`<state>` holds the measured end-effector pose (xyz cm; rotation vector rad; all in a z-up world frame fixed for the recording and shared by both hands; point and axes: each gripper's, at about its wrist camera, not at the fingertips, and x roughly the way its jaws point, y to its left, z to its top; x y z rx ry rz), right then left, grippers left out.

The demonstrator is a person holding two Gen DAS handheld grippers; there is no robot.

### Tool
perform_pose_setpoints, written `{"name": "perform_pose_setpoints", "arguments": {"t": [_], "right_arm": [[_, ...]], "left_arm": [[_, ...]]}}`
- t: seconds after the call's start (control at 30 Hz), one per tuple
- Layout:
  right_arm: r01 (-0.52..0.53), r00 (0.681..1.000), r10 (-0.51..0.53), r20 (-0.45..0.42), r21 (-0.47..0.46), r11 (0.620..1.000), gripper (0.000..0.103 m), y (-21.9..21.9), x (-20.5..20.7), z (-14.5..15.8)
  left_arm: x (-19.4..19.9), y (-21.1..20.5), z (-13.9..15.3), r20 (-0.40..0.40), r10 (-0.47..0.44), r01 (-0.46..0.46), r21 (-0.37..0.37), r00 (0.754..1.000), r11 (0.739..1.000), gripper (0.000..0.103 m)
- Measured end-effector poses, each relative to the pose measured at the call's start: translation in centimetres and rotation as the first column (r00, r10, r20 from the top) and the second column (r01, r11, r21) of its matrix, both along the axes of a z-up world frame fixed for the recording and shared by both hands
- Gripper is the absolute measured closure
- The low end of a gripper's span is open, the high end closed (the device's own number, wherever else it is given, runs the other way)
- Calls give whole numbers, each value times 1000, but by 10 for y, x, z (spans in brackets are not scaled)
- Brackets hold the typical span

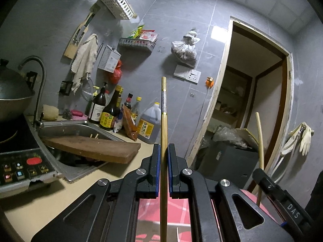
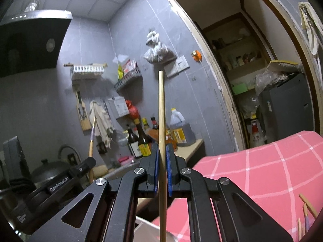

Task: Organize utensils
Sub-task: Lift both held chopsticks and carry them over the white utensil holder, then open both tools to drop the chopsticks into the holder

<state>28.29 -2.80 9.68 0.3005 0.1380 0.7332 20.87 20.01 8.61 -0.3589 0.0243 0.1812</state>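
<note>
In the left wrist view, centre foreground: left gripper, black with blue-lined fingers closed on a bamboo chopstick with a dark patterned band and gilt tip, held upright and raised clear of the beige kitchen surface, presumably so it can be carried and sorted with its pair. Behind it: a steel sink bridged by a worn wooden chopping board, a cluster of sauce and oil bottles against the grey tiled wall, and a white perforated wall rack high up, a likely home for utensils, though that is a judgement. At far right the other gripper shows, carrying a plain pale stick. In the right wrist view, centre foreground: right gripper, fingers clamped on a plain bamboo chopstick, also upright and lifted. To its right: a pink checked cloth, with more chopsticks at its lower right edge, their support not discernible. At left the left gripper appears with its banded chopstick. Both sticks are held near mid-length, which likely keeps them steady.
</note>
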Motion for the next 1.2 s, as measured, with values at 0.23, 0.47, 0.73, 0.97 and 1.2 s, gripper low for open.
{"name": "perform_pose_setpoints", "arguments": {"t": [0.23,0.47,0.73,0.97,1.2], "right_arm": [[6,999,-10,-40,-83,996,98,2,-9,-7],[-2,996,-13,-91,-158,987,98,4,-18,-8],[-36,988,4,-152,-213,976,97,3,-22,-16],[-54,986,15,-167,-236,970,92,-3,-29,-16],[-43,993,15,-119,-232,972,80,-17,-42,-7]], "left_arm": [[-6,-15,-17,-43,-11,12,36,999,999,98],[-6,-27,-25,-125,-25,34,68,992,997,98],[-8,-30,-31,-189,-53,66,60,980,996,98],[-16,-31,-31,-208,-101,109,24,973,994,95],[-29,-34,-21,-185,-124,125,-5,975,992,78]]}}
